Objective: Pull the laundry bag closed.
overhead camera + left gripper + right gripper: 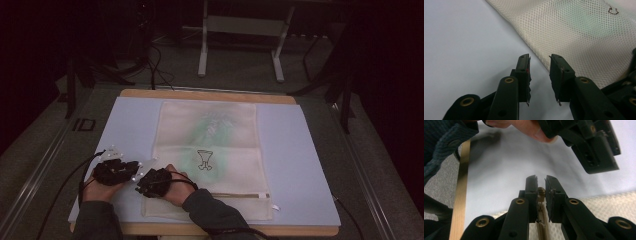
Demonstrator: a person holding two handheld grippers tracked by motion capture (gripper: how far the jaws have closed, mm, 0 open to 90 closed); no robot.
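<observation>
Cream mesh bag (207,145), flat, green tint, zip (541,195) in right tongs (541,180)

mesh bag (215,150): cream-white netting, flat, long side running from the mat's far edge to its near edge
print: small dark goblet-like outline at the middle, faint green showing through
zipper (240,195): tan, crosswise near the bag's near end
zipper pull (540,192): brass-coloured, at the bag's near left corner, clamped

A wooden bench (210,94) carries a pale blue mat (295,160). A cream mesh zip bag (207,145) lies flat on the mat.
</observation>
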